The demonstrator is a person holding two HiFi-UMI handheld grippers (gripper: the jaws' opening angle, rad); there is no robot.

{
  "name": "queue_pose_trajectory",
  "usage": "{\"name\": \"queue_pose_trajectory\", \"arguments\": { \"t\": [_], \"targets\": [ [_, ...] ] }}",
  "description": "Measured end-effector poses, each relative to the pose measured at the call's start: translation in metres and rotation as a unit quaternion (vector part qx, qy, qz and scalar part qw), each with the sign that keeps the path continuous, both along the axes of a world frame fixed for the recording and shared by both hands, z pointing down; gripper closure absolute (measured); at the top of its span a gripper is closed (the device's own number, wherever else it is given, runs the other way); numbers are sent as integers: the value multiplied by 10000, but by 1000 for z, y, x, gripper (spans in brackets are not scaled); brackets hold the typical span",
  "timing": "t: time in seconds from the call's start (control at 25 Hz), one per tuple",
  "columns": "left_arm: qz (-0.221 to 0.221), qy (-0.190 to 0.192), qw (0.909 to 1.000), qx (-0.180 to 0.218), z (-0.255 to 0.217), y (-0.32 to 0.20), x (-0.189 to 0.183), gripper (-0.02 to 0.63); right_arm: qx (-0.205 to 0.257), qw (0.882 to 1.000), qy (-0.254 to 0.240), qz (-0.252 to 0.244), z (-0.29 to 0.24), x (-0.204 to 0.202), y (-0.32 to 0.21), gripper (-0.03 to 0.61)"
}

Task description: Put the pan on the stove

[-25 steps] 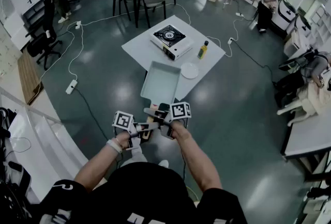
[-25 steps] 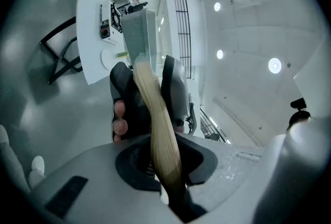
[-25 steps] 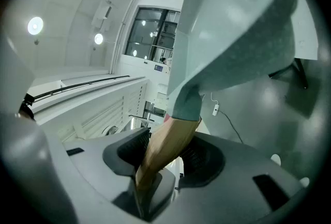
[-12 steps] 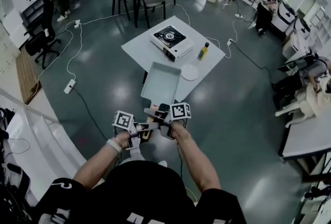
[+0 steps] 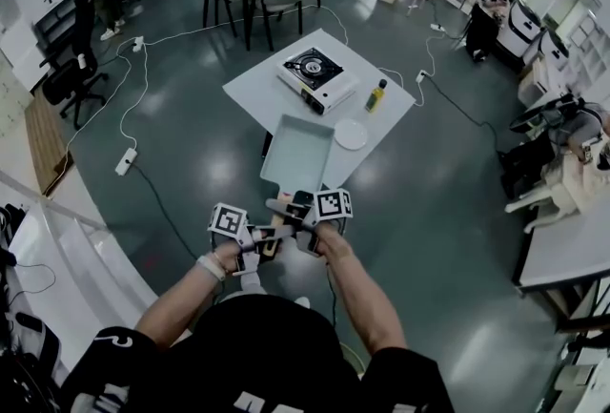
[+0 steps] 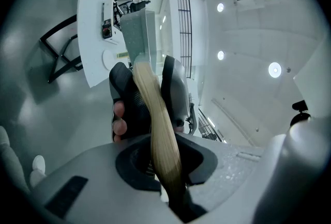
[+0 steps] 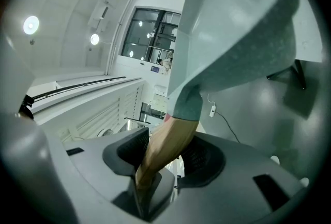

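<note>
We are holding the pan point(image 5: 297, 152) up by its handle point(image 6: 155, 114), the left gripper point(image 6: 150, 83) pinching it narrowly and the right gripper point(image 7: 160, 150) clamping it wider. It is hanging over the floor, near the table point(image 5: 257, 89), well short of the stove point(image 5: 316, 70).

A white square table point(image 5: 257, 89) stands corner-on in the upper middle of the head view, on a glossy dark grey floor point(image 5: 419, 211). A portable gas stove point(image 5: 315, 73) sits on the table's far half. Right of the stove, apart from it, a small yellow bottle point(image 5: 376, 94) stands upright. A white plate point(image 5: 350, 134) lies just below the bottle, near the table's right edge. A power strip point(image 5: 125, 161) lies on the floor at left.
</note>
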State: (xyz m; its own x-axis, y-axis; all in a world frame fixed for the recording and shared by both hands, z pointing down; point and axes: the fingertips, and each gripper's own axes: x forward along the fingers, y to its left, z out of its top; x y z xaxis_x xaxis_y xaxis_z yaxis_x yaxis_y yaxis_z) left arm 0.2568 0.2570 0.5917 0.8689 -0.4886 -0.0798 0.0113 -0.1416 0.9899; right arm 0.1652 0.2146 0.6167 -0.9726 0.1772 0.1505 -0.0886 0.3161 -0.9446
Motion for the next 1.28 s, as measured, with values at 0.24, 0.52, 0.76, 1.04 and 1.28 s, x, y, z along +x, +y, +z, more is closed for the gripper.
{"name": "queue_pose_trajectory", "arguments": {
  "t": [0.24, 0.52, 0.76, 1.04, 1.28],
  "targets": [
    [58, 89, 9999, -21, 0, -6, -21, 572, 31, 9999, 58, 85, 5, -20, -9, 405],
    [153, 61, 9999, 40, -2, -15, -44, 572, -28, 9998, 56, 164, 1, -43, -17, 405],
    [215, 42, 9998, 32, 3, -19, -62, 572, 29, 9998, 43, 212, 3, -60, -23, 405],
    [284, 54, 9996, 72, 4, -20, -84, 572, 82, 9996, 76, 254, 4, -82, -24, 403],
    [343, 60, 9994, 53, 5, -19, -101, 572, 35, 9995, 80, 301, 5, -99, -24, 403]
  ]
}}
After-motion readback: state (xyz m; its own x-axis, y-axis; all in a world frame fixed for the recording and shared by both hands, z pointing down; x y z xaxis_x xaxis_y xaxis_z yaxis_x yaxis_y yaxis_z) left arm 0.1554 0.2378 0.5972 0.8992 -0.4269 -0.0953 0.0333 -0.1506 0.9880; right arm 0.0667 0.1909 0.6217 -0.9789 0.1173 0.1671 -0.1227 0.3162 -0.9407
